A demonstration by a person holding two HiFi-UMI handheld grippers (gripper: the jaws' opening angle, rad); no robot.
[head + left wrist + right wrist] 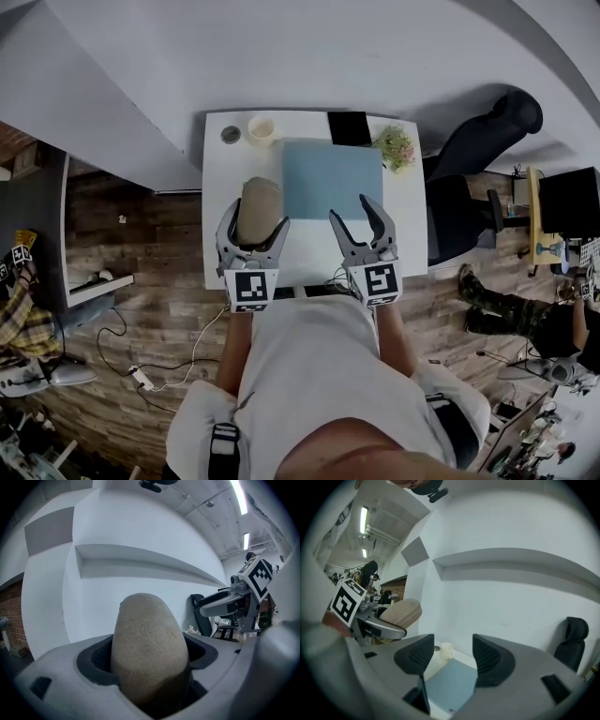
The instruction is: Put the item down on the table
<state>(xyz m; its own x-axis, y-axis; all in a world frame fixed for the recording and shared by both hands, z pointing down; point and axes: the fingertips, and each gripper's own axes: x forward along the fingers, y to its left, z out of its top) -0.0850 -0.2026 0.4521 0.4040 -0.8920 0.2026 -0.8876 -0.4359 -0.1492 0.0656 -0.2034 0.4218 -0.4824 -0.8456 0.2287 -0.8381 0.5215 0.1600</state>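
Left tool [256,216]: its jaws stand partway open and are clamped on the two sides of a tan oblong item [260,202], whose rounded end points away from the person.
Item's place: it fills the gap between the left tool's jaws, over the white worktop [217,178], just left of the blue mat [330,178]. No view shows whether it touches the worktop.
Right tool [349,207]: its jaws are apart with nothing between them, above the near edge of the blue mat.
Head view only: a pale cup [262,128] beyond the mat's far left corner and a small plant [395,147] at its far right corner.
Left gripper view only: the item's grainy surface, seen close up.
Right gripper view only: the item seen from the side, sticking out past the left tool's jaws.
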